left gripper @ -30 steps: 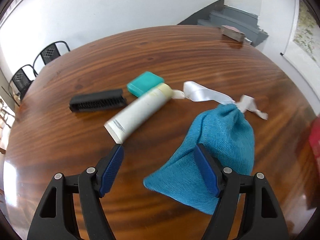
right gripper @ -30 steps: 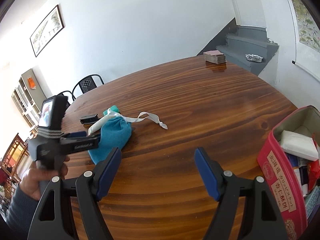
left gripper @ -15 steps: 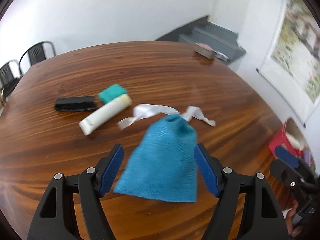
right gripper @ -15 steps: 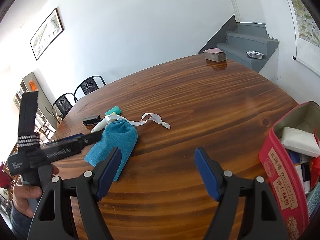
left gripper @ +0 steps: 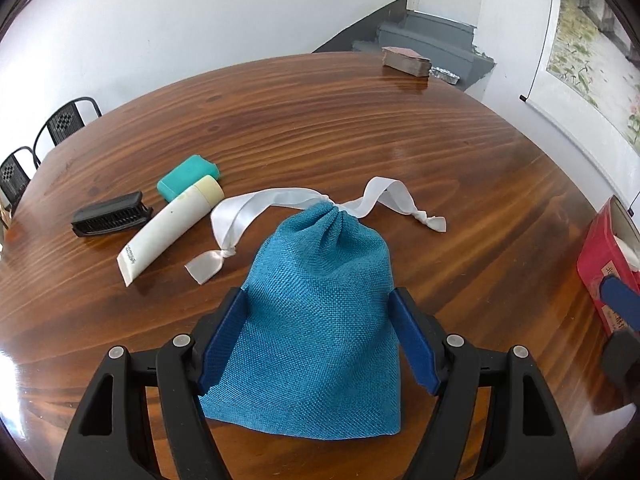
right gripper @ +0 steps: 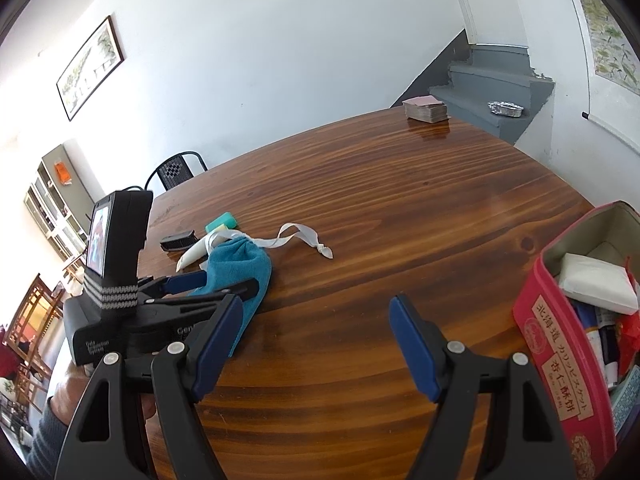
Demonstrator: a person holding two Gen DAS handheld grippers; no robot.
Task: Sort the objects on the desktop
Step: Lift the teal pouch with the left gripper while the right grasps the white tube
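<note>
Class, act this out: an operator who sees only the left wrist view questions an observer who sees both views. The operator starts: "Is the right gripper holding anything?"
Observer: No. The right gripper is open above bare table, with nothing between its fingers.
Operator: What is inside the red tin at my right edge?
Observer: The red tin has no lid on, and a white packet lies on top of the other items inside.

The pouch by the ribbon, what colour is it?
Blue-teal woven fabric; the pouch shows best in the left wrist view.
</note>
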